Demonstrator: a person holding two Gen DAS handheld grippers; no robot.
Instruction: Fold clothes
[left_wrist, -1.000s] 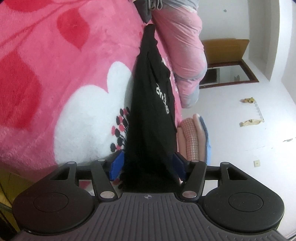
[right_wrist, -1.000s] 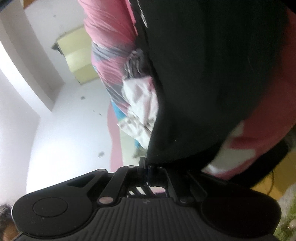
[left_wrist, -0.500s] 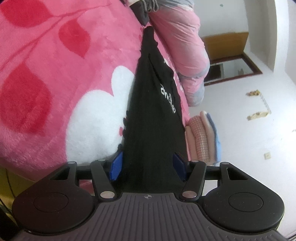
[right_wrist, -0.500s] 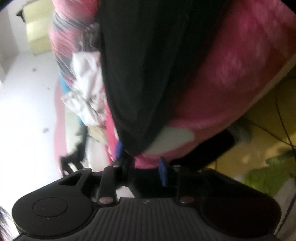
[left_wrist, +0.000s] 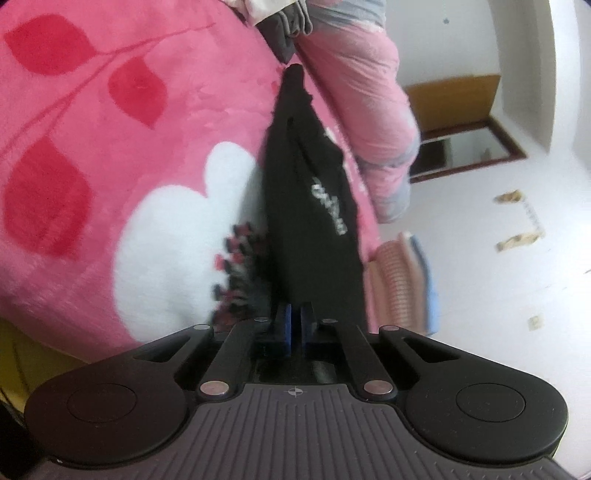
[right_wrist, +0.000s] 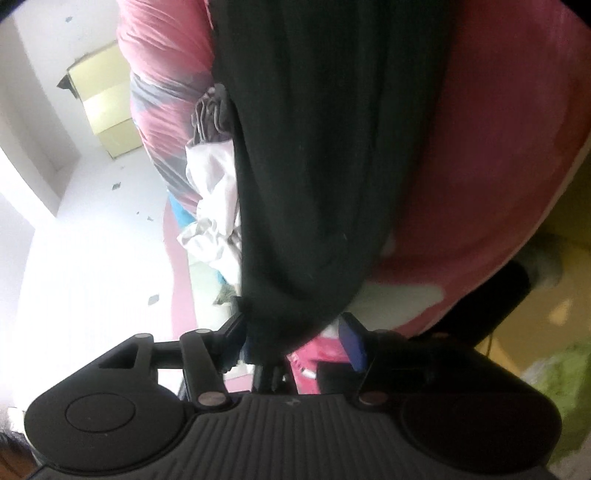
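Observation:
A black garment (left_wrist: 314, 206) with white lettering lies stretched over a pink floral blanket (left_wrist: 110, 155). My left gripper (left_wrist: 294, 325) is shut on the garment's near edge, blue pads almost touching. In the right wrist view the same black garment (right_wrist: 325, 147) fills the middle. My right gripper (right_wrist: 295, 339) is open, its blue pads wide apart, with the bunched end of the garment lying between them.
A pink quilt roll (left_wrist: 362, 96) and a pile of grey and white clothes (left_wrist: 288, 14) lie at the far side. Folded pink and blue fabric (left_wrist: 402, 280) sits to the right. White crumpled cloth (right_wrist: 214, 206) lies beside the garment. White walls and a brown cabinet (left_wrist: 454, 99) stand behind.
My left gripper was open around the garment and has shut on it. My right gripper was shut on the garment a second ago and has opened wide.

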